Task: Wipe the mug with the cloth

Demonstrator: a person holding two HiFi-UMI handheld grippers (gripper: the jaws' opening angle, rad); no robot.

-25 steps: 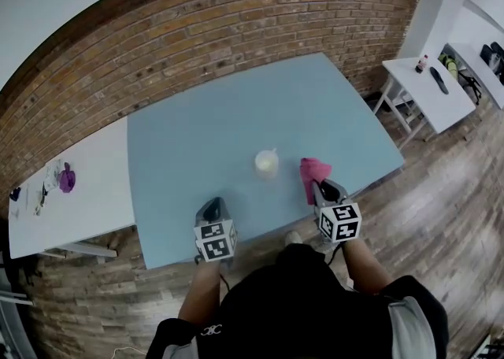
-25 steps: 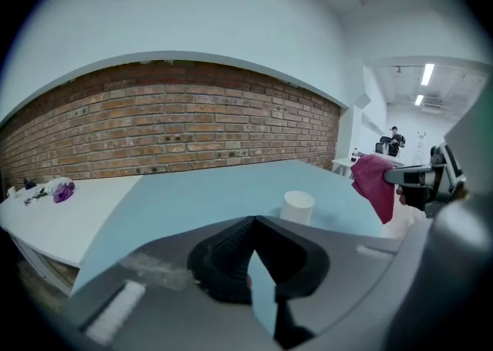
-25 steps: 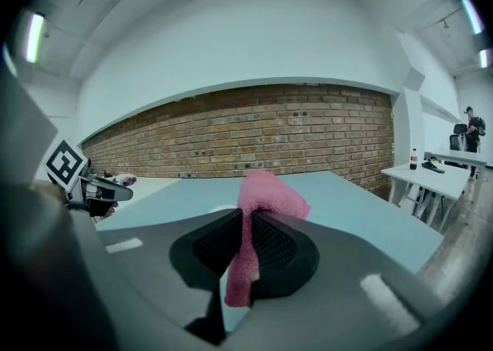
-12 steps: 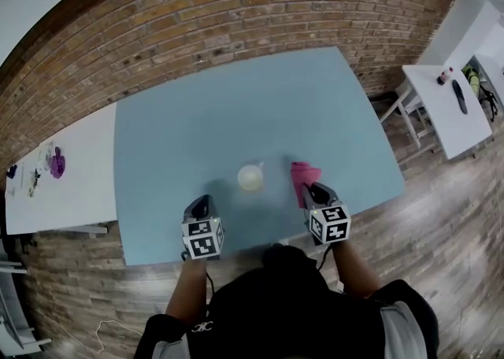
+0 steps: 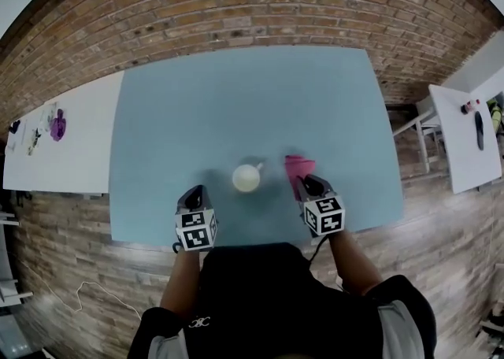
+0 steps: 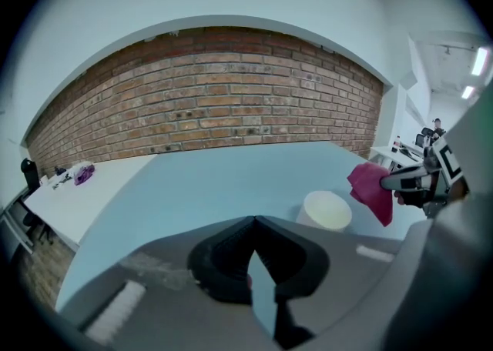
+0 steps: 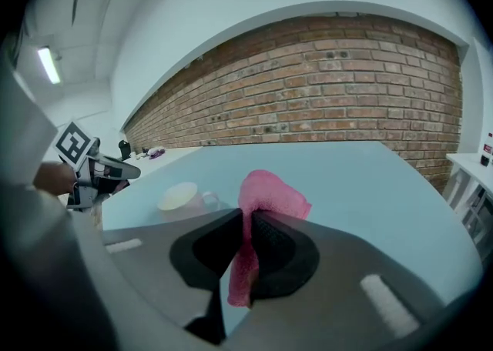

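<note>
In the last second only my gaze has moved, swinging square onto the blue table (image 5: 236,90). The mug (image 5: 246,179) stands untouched near the front edge, so I judge wiping hasn't begun. My right claw (image 5: 305,184), at the mug's three o'clock, stays clamped on the pink cloth (image 5: 296,167), near the mug but apart from it. My left claw (image 5: 194,195), jaws together on nothing, hovers at eight o'clock.

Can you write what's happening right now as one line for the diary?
left tool: shut, empty | right tool: shut on cloth | mug: upright on table, between tools, not touched
</note>
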